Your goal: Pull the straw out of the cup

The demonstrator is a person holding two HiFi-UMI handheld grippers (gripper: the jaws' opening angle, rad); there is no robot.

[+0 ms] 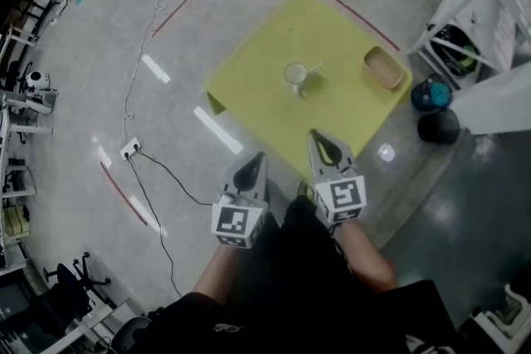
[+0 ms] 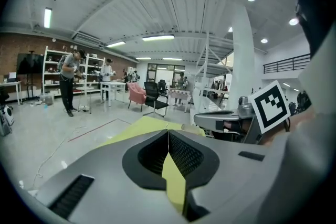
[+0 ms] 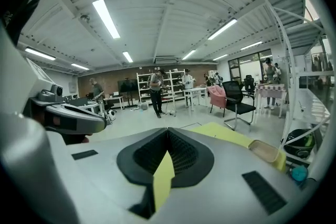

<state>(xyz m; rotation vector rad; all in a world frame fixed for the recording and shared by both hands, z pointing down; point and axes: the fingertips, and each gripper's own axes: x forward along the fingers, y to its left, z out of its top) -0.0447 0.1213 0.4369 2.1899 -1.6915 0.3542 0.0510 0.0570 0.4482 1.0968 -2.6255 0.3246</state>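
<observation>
The left tool (image 1: 258,157) is seen closed, its jaws met at the tips with nothing between them. Ahead of it and slightly to the right, the clear round cup (image 1: 295,75) is set upright near the middle of the yellow-green square counter (image 1: 332,29). The thin pale straw (image 1: 313,68) appears to be tilted out over the rim toward the right. The right tool (image 1: 316,134), likewise closed and empty, is judged the nearer of the 2. Further right, a shallow tan tray (image 1: 383,67) is placed on the counter. No readable writing or brand is found.
</observation>
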